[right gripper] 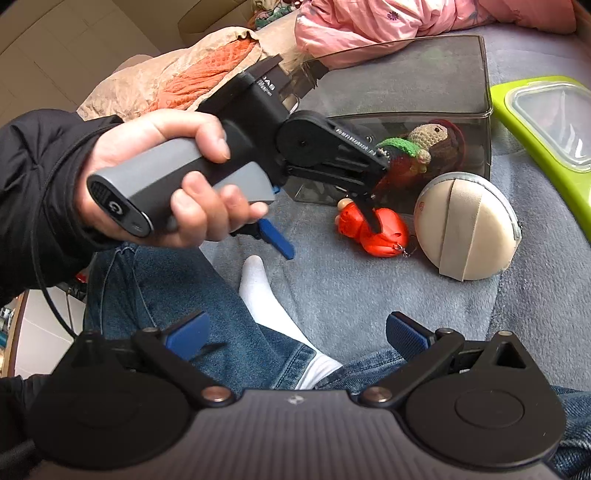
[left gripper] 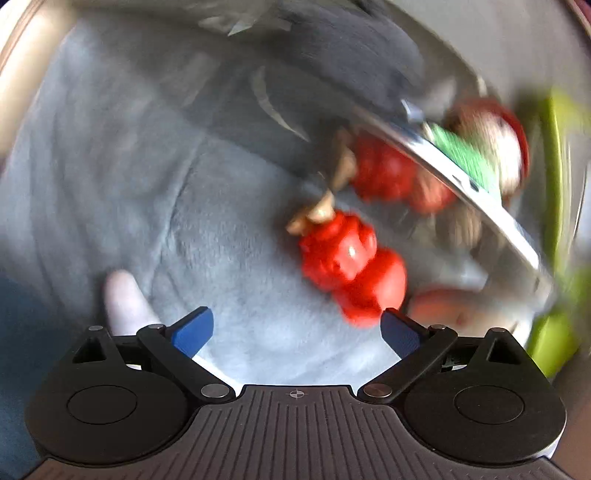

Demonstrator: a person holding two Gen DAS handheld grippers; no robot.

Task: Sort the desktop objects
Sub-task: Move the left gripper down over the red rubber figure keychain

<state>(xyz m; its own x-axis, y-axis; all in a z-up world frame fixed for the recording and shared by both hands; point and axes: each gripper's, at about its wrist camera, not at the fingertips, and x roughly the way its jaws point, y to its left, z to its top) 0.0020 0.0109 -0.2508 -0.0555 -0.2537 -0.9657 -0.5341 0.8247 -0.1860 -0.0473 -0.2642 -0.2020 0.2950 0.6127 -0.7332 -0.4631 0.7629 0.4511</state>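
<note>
A red toy figure (left gripper: pixel 351 266) with a small keychain lies on the grey-blue blanket (left gripper: pixel 147 184), just in front of a smoky clear box (right gripper: pixel 406 74). A crochet doll (right gripper: pixel 424 144) with a green scarf lies inside that box. My left gripper (left gripper: pixel 297 330) is open; the red figure (right gripper: pixel 388 232) lies just ahead of its right pad. In the right wrist view, a hand holds the left gripper (right gripper: pixel 325 229) low over the figure, one finger in front of it. The left wrist view is motion-blurred. My right gripper (right gripper: pixel 297 332) hangs open and empty above the person's legs.
A round beige zip pouch (right gripper: pixel 465 229) lies right of the red figure. A green-rimmed container lid (right gripper: pixel 546 107) sits at the far right. A leg in jeans with a white sock (right gripper: pixel 266 295) rests on the blanket. Pink fabric (right gripper: pixel 388 18) and a crumpled bag (right gripper: pixel 177 77) lie behind.
</note>
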